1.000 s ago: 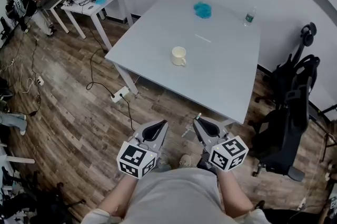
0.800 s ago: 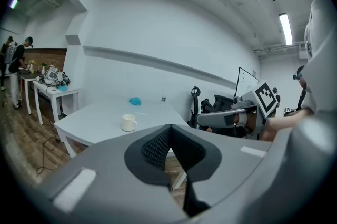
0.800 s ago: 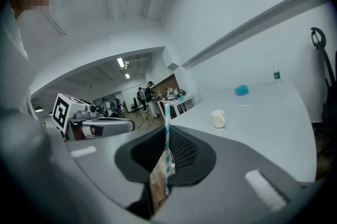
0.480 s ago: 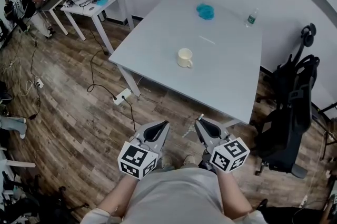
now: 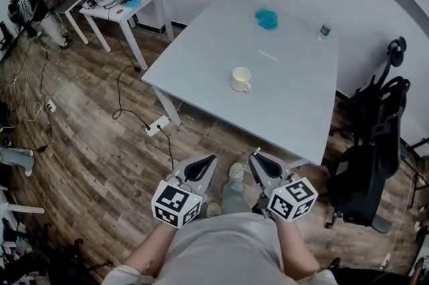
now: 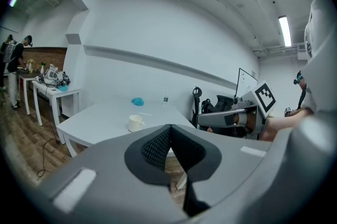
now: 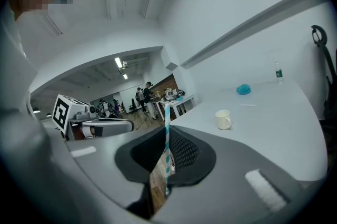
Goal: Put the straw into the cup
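A cream mug (image 5: pixel 240 79) stands near the middle of the grey-white table (image 5: pixel 194 55); it also shows in the left gripper view (image 6: pixel 135 123) and the right gripper view (image 7: pixel 223 119). Both grippers hang close to my body, well short of the table. My right gripper (image 5: pixel 255 157) (image 7: pixel 166 130) is shut on a teal-and-white striped straw (image 7: pixel 167 149), whose tip pokes up past the jaws (image 5: pixel 257 151). My left gripper (image 5: pixel 208 159) (image 6: pixel 170 128) is shut with nothing in it.
A thin white stick (image 5: pixel 268 55), a blue crumpled thing (image 5: pixel 267 18) and a water bottle (image 5: pixel 325 29) lie farther back on the table. Black office chairs (image 5: pixel 375 143) stand to the right. A power strip (image 5: pixel 155 126) and cables lie on the wooden floor.
The table and mug have slid slightly down and right in the head view, and a foot now shows between the grippers. Both grippers keep their pose.
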A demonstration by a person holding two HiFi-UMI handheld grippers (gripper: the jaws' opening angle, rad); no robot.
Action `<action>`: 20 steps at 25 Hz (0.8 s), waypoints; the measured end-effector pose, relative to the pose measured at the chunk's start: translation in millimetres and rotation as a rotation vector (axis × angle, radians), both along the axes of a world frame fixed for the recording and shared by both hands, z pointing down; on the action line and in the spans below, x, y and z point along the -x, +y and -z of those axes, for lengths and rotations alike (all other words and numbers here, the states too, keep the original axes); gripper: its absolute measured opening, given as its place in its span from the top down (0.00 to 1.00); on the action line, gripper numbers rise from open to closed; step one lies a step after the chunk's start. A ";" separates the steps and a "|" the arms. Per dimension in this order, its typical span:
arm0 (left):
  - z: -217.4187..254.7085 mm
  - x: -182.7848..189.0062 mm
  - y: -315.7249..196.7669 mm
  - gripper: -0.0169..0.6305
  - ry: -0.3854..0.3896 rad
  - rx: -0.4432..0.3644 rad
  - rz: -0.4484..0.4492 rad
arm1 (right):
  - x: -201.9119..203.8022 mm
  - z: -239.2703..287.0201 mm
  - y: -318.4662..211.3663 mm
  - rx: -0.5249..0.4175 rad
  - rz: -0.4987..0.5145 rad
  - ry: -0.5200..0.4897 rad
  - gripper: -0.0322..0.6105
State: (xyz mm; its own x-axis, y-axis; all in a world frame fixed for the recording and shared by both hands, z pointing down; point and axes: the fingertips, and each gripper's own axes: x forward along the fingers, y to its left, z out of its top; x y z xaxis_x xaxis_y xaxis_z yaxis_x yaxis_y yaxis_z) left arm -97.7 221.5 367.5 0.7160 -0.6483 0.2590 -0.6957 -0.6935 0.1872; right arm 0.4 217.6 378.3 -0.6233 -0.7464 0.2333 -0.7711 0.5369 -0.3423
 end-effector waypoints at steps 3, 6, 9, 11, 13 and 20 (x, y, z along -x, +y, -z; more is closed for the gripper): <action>-2.7 2.4 -15.6 0.95 -0.003 0.001 0.010 | 0.6 -2.9 -17.6 0.008 0.000 -0.006 0.90; -4.4 2.9 -35.7 0.95 -0.008 0.000 0.015 | 0.1 -3.1 -38.4 0.002 0.008 -0.004 0.90; -5.5 1.2 -56.0 0.95 -0.013 0.001 0.014 | -1.9 -0.8 -59.2 0.001 0.011 0.001 0.90; -6.2 -2.0 -70.9 0.95 -0.011 0.003 0.016 | -4.7 -1.6 -74.4 -0.002 0.016 -0.003 0.90; -7.4 -7.7 -85.5 0.95 -0.010 0.008 0.013 | -9.2 -2.0 -89.2 0.003 0.016 -0.002 0.90; -10.2 -27.1 -134.9 0.95 -0.012 0.024 -0.004 | -26.1 0.4 -141.3 0.014 0.014 0.004 0.90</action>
State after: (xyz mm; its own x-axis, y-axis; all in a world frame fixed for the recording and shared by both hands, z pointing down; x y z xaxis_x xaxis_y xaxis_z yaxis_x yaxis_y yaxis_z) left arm -70.5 86.6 377.7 0.7155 -0.6387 0.2830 -0.6950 -0.6920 0.1955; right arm 26.5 76.4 377.9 -0.6328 -0.7340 0.2465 -0.7648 0.5429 -0.3469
